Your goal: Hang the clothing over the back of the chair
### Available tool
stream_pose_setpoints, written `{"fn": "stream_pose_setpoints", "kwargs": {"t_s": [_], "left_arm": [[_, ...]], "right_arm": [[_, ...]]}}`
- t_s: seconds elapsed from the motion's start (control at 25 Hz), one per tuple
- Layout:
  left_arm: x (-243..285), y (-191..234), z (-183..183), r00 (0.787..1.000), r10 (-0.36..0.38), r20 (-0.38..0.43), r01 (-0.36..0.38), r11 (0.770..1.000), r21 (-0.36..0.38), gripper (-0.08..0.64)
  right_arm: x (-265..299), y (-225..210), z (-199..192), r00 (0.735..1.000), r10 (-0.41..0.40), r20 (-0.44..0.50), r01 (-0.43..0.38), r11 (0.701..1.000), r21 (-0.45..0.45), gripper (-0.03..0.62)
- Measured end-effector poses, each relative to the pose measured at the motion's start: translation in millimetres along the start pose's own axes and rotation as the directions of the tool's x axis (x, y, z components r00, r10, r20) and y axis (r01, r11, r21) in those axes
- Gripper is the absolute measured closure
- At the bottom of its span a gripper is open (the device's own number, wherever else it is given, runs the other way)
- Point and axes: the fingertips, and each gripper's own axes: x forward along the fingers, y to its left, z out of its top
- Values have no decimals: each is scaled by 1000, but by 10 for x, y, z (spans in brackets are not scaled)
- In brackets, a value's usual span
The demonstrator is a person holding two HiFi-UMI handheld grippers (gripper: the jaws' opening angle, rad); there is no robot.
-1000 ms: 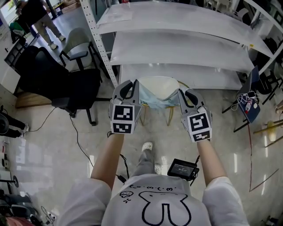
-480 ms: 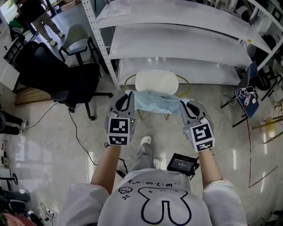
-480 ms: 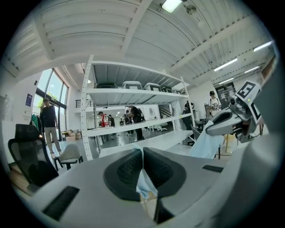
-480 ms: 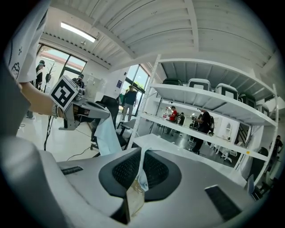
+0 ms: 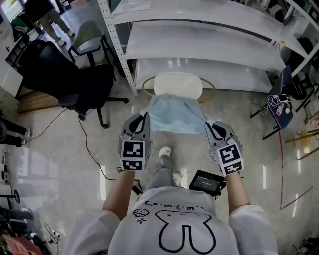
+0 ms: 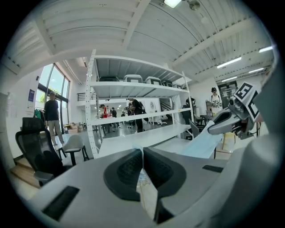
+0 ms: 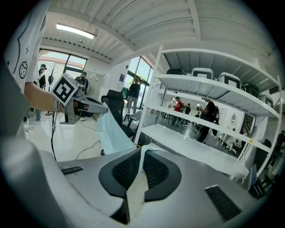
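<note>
A light blue piece of clothing hangs stretched between my two grippers, just in front of a chair with a white seat and a thin yellowish frame. My left gripper is shut on the cloth's left edge, and my right gripper is shut on its right edge. In the left gripper view a fold of cloth is pinched between the dark pads, and the rest runs over to the other gripper. The right gripper view shows the same: pinched cloth, and blue fabric leading to the left gripper.
A white shelf rack stands right behind the chair. A black office chair and a grey chair are at the left, with cables on the floor. A black device lies by my feet. A person stands far left.
Both grippers have come down and back toward my body with the cloth. The cloth, earlier bunched over the chair seat, now hangs spread in front of the chair.
</note>
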Motion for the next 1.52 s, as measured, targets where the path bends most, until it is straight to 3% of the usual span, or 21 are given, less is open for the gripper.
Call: {"fn": "stream_pose_setpoints", "kwargs": {"t_s": [0.28,0.64,0.92,1.28,1.52], "left_arm": [[-151,-143,-332,998,11,-61,-12,1000,-19,537],[-41,-329,-921,979,-29,-203,22,999,-34,537],[212,-423,-1281,944,-94,-316,78,995,-62,537],[675,-363,-1697,900,-126,-416,85,990,-116,536],[1023,-295,-1965,857,-157,-491,80,981,-175,536]], "right_arm": [[-49,266,-353,992,102,-77,-102,995,11,560],[184,548,-789,954,236,-186,-235,972,27,560],[456,603,-1153,919,292,-266,-286,956,61,558],[906,490,-1486,900,307,-309,-283,951,123,560],[1256,404,-1719,893,298,-338,-267,954,135,557]]}}
